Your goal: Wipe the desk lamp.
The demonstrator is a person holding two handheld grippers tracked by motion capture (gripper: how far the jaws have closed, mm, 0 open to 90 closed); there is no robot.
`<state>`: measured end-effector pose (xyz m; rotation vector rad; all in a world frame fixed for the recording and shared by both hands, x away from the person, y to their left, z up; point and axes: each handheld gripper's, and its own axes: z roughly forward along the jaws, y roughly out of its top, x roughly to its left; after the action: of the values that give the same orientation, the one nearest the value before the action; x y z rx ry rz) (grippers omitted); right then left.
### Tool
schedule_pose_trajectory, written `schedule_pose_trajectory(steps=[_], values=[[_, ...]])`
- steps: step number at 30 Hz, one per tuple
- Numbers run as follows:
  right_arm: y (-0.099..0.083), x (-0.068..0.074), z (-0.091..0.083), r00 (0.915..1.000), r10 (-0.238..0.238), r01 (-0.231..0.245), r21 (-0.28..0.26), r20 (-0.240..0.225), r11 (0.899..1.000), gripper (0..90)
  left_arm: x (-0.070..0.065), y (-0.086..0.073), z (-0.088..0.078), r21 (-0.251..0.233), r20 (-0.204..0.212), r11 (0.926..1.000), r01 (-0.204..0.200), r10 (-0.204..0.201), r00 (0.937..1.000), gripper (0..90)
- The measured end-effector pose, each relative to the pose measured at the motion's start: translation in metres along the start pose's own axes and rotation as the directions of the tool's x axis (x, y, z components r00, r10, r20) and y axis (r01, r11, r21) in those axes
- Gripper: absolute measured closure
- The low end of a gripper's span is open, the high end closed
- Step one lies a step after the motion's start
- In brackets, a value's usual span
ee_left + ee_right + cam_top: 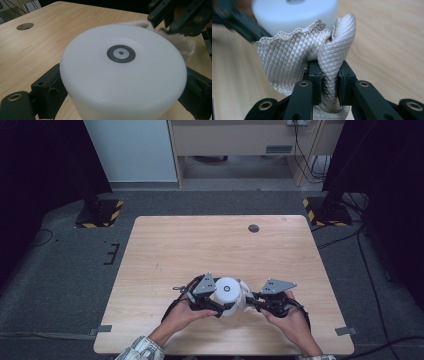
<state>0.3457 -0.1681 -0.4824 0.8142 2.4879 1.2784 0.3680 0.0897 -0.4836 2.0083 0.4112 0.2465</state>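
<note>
Cloth (294,57) bunched in right tool (329,82), its lower end seemingly behind the jaws.

White cylinder (122,75): smooth matt plastic, faint sheen. Cloth (294,57): beige, quilted diamond weave, scalloped edge. Table (200,245): light wood-grain, matt. Gripper jaws: black matt plastic.

Bright table, dark room round it.
Even light from above falls on the table (165,245), with only faint shadows; the corners of the high view sink into black. The white cylinder (122,75) nearly glares and is soft up close. In the right gripper view the cloth (294,55) is sharp, everything behind it blurred.
</note>
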Motion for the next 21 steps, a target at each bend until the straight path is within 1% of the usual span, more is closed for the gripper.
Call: schedule_pose_trajectory(steps=[1, 2, 3, 4, 5, 6, 7, 8, 9, 11, 12, 13, 14, 16, 17, 18, 19, 20, 21], values=[[-0.005, -0.001, 0.009, 1.0000, 0.004, -0.004, 0.058, -0.001, 0.998, 76.7, 0.000, 0.000, 0.000, 0.001, -0.002, 1.0000, 0.000, 0.000, 1.0000, 7.5], [-0.005, -0.001, 0.009, 1.0000, 0.004, -0.004, 0.058, -0.001, 0.998, 76.7, 0.000, 0.000, 0.000, 0.001, -0.002, 1.0000, -0.001, 0.001, 1.0000, 7.5], [-0.008, -0.002, 0.014, 1.0000, 0.001, -0.001, 0.100, 0.001, 0.995, 76.7, 0.000, 0.000, 0.000, 0.001, 0.000, 1.0000, -0.001, 0.001, 1.0000, 7.5], [-0.008, -0.002, 0.014, 1.0000, 0.001, -0.001, 0.100, 0.001, 0.995, 76.7, 0.000, 0.000, 0.000, 0.001, 0.000, 1.0000, -0.001, 0.001, 1.0000, 7.5], [-0.005, 0.000, 0.012, 1.0000, -0.007, 0.006, 0.089, 0.006, 0.996, 76.7, 0.000, 0.000, 0.000, 0.001, -0.001, 1.0000, -0.003, 0.003, 1.0000, 7.5], [-0.005, 0.000, 0.012, 1.0000, -0.007, 0.006, 0.089, 0.006, 0.996, 76.7, 0.000, 0.000, 0.000, 0.001, -0.001, 1.0000, -0.003, 0.003, 1.0000, 7.5], [-0.001, 0.000, 0.002, 1.0000, 0.004, -0.004, 0.022, 0.002, 1.000, 76.8, 0.000, 0.000, 0.000, 0.001, 0.000, 1.0000, -0.002, 0.002, 1.0000, 7.5], [-0.001, 0.000, 0.002, 1.0000, 0.004, -0.004, 0.022, 0.002, 1.000, 76.8, 0.000, 0.000, 0.000, 0.001, 0.000, 1.0000, -0.002, 0.002, 1.0000, 7.5], [0.003, 0.001, -0.005, 1.0000, 0.002, -0.002, -0.026, 0.004, 1.000, 76.7, 0.000, 0.000, 0.000, 0.001, 0.000, 1.0000, -0.001, 0.001, 1.0000, 7.5], [0.003, 0.001, -0.005, 1.0000, 0.002, -0.002, -0.028, 0.002, 1.000, 76.7, 0.000, 0.000, 0.000, 0.001, -0.001, 1.0000, -0.001, 0.001, 1.0000, 7.5], [0.002, 0.001, -0.003, 1.0000, 0.003, -0.003, -0.020, -0.002, 1.000, 76.7, 0.000, 0.000, 0.000, 0.002, -0.003, 1.0000, -0.002, 0.002, 1.0000, 7.5], [-0.002, 0.001, 0.004, 1.0000, -0.002, 0.002, 0.038, 0.000, 0.999, 76.7, 0.000, 0.000, 0.000, 0.003, -0.004, 1.0000, -0.002, 0.002, 1.0000, 7.5], [-0.002, 0.001, 0.004, 1.0000, -0.002, 0.002, 0.038, 0.000, 0.999, 76.7, 0.000, 0.000, 0.000, 0.004, -0.004, 1.0000, -0.002, 0.002, 1.0000, 7.5], [-0.007, 0.002, 0.012, 1.0000, -0.008, 0.008, 0.102, 0.001, 0.995, 76.7, 0.000, 0.000, 0.000, 0.003, -0.004, 1.0000, -0.002, 0.002, 1.0000, 7.5], [-0.008, 0.003, 0.015, 0.9998, -0.018, 0.017, 0.118, 0.005, 0.993, 76.7, 0.000, 0.000, 0.000, 0.003, -0.003, 1.0000, -0.002, 0.002, 1.0000, 7.4], [-0.008, 0.004, 0.014, 0.9999, -0.017, 0.016, 0.122, 0.002, 0.992, 76.7, 0.000, 0.000, 0.000, 0.003, -0.003, 1.0000, -0.003, 0.003, 1.0000, 7.4], [-0.007, 0.005, 0.012, 0.9998, -0.019, 0.018, 0.115, 0.004, 0.993, 76.7, 0.000, 0.000, 0.000, 0.004, -0.003, 1.0000, -0.003, 0.003, 1.0000, 7.4], [-0.005, 0.007, 0.007, 0.9999, -0.017, 0.017, 0.088, 0.002, 0.996, 76.7, 0.000, 0.000, 0.000, 0.004, -0.002, 1.0000, -0.004, 0.004, 1.0000, 7.4], [0.000, 0.008, -0.004, 0.9999, -0.014, 0.014, 0.014, -0.003, 1.000, 76.8, 0.000, 0.000, 0.000, 0.003, 0.000, 1.0000, -0.004, 0.004, 1.0000, 7.4]])
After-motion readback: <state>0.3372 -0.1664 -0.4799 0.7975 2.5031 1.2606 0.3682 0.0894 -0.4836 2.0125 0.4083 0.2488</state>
